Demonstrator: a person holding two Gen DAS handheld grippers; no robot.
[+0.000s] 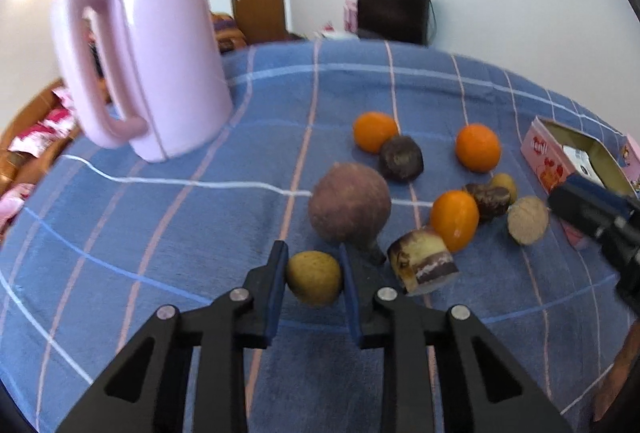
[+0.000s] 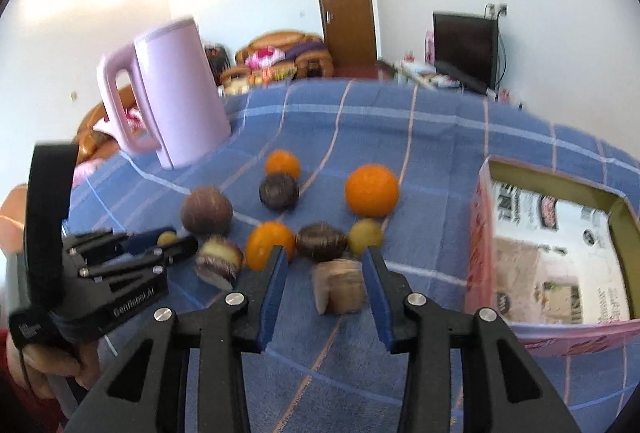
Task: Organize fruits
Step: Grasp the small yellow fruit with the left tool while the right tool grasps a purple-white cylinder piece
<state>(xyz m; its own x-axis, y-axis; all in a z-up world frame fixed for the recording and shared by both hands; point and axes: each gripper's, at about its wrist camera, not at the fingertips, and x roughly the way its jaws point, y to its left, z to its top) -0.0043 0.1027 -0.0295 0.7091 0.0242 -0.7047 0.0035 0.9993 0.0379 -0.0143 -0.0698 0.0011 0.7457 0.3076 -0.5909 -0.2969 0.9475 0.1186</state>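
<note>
Blue checked cloth (image 1: 160, 233) carries scattered fruit; my left gripper (image 1: 314, 275) seemingly pinches the yellow-green fruit (image 1: 314, 277), which may roll free; right gripper (image 2: 325, 273) gapes wide.

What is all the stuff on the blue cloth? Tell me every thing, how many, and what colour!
Oranges: three, orange, mid-cloth.
Small round fruits: two, yellow-green; one between the left fingers, one beside the dark fruits.
Big round fruit: one, brownish purple, ahead of the left gripper.
Dark fruits: two, dark brown, among the oranges.
Cut chunk: one, pale with purple skin, near the big fruit.
Walnut: one, tan, between the right fingers.
Jug: one, pink, far left.
Box: one, pink, open, right side.
Cloth: one, blue checked.
Left gripper: black, blue pads, closing round the small fruit.
Right gripper: black, blue pads, open.
</note>
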